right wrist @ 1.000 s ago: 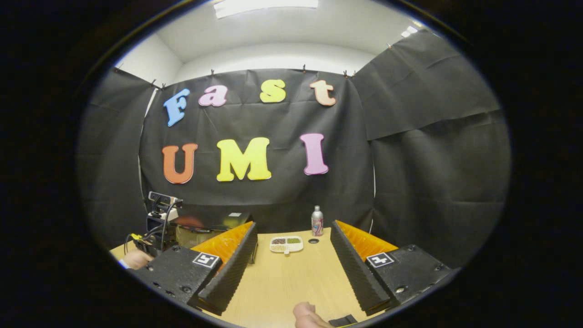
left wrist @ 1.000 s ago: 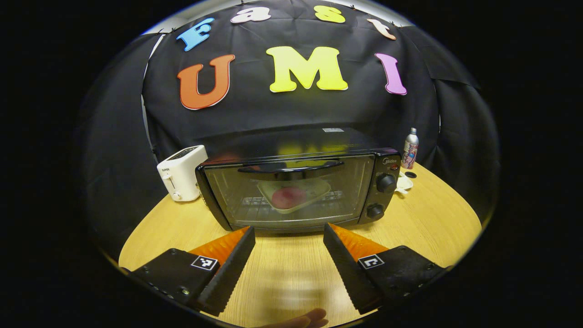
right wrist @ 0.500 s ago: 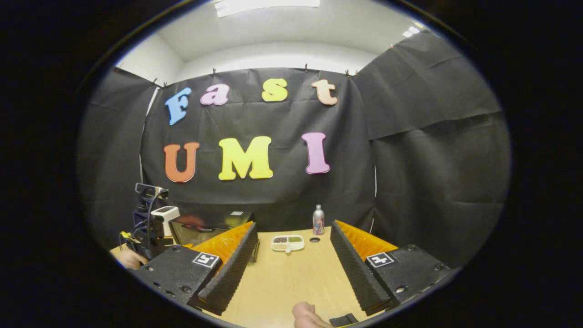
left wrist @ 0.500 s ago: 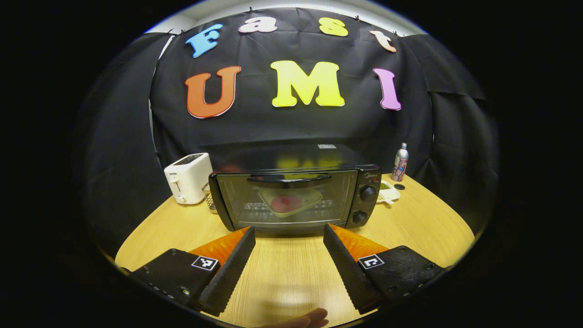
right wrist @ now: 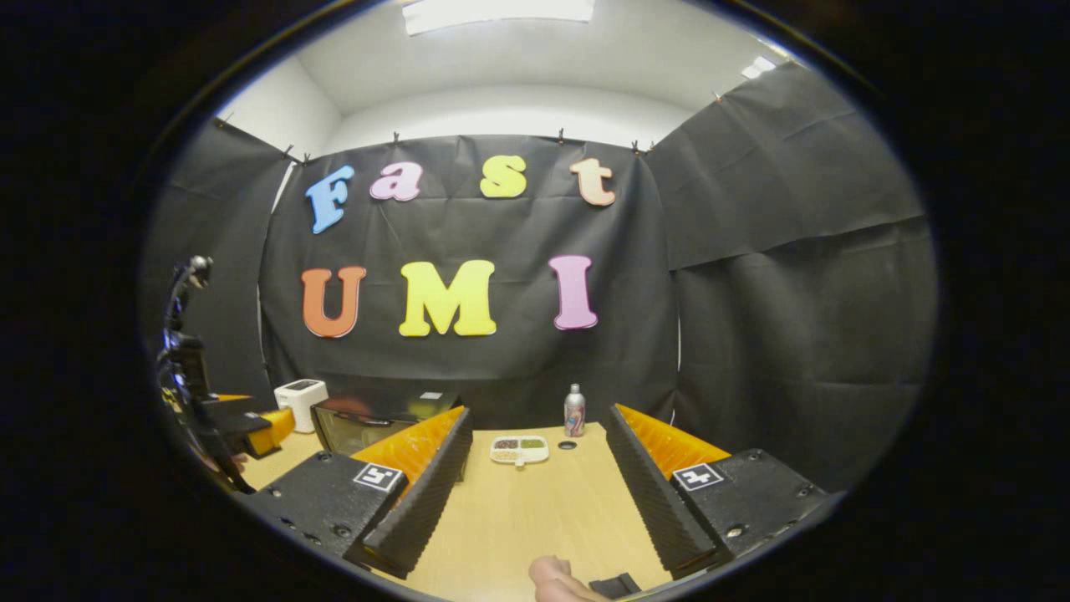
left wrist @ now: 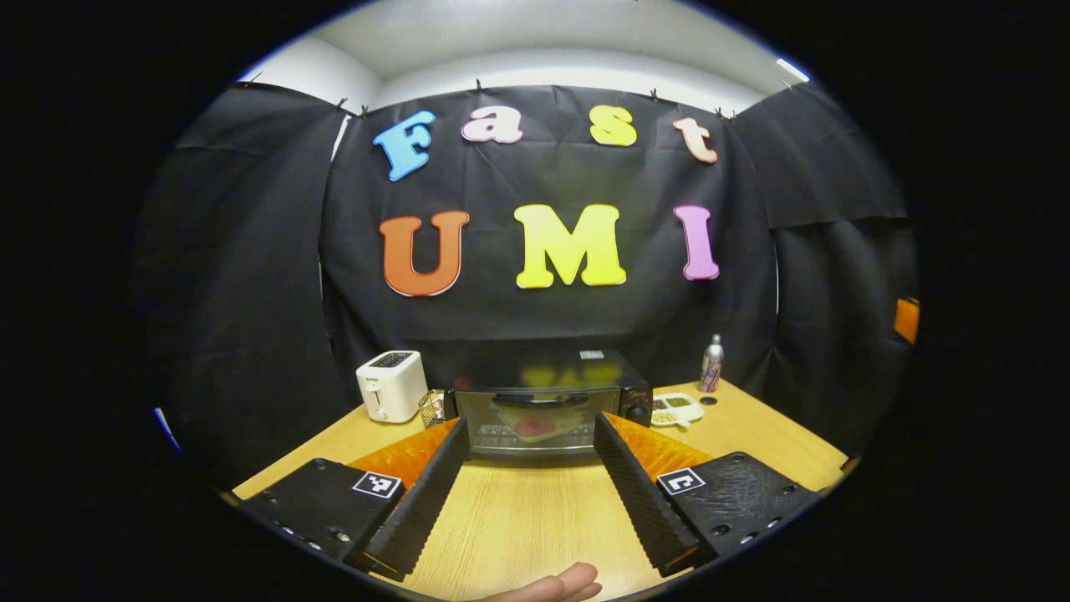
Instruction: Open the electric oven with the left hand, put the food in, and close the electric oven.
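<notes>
1. Oven (left wrist: 547, 410) is sitting far back on the wooden table (left wrist: 518, 518), door shut, its long side running left to right and its glass front facing the left gripper (left wrist: 527, 468).
2. Food (left wrist: 539, 426) is lying on a tray inside.
3. Left gripper fingers are standing apart, holding nothing.
4. Right gripper (right wrist: 535, 464) is hovering, fingers spread, empty.

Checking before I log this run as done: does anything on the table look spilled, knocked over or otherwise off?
Nothing stands out. The black electric oven sits square on the wooden table, its glass door shut, with the pale plate of reddish food inside. The white toaster, silver bottle and white divided dish stand upright, unspilled.
</notes>
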`<state>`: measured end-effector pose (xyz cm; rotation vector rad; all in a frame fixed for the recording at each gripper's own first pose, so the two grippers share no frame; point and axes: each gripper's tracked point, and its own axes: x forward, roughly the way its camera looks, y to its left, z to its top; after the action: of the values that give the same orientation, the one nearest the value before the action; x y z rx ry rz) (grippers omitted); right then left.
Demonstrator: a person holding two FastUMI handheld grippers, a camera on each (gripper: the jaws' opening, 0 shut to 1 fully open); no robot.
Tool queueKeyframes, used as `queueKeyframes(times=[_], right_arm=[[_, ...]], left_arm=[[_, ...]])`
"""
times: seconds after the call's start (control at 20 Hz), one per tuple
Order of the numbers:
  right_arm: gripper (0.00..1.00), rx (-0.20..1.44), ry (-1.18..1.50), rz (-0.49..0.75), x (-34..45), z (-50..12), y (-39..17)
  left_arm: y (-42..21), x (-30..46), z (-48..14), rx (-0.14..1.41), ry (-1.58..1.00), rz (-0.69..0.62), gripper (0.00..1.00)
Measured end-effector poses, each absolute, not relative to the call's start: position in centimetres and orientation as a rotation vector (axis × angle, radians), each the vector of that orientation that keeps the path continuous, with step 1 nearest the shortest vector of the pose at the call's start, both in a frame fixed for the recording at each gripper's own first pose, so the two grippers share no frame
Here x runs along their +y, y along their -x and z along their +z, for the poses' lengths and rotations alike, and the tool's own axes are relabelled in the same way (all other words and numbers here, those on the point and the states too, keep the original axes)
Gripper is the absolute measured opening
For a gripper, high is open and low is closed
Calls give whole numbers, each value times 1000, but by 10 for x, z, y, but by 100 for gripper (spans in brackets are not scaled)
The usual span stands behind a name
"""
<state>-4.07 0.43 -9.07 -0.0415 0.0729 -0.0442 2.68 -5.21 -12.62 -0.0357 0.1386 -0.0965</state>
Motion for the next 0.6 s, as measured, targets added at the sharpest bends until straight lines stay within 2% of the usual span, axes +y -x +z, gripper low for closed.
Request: queueKeyframes(times=[0.25, 0.6], right_arm=[[100, 53, 46, -46, -2, -84, 59], [100, 56, 28, -24, -10, -87, 71]], left_arm=[[26, -48, -101, 77, 48, -87, 95], [50, -48, -82, 32, 35, -83, 95]])
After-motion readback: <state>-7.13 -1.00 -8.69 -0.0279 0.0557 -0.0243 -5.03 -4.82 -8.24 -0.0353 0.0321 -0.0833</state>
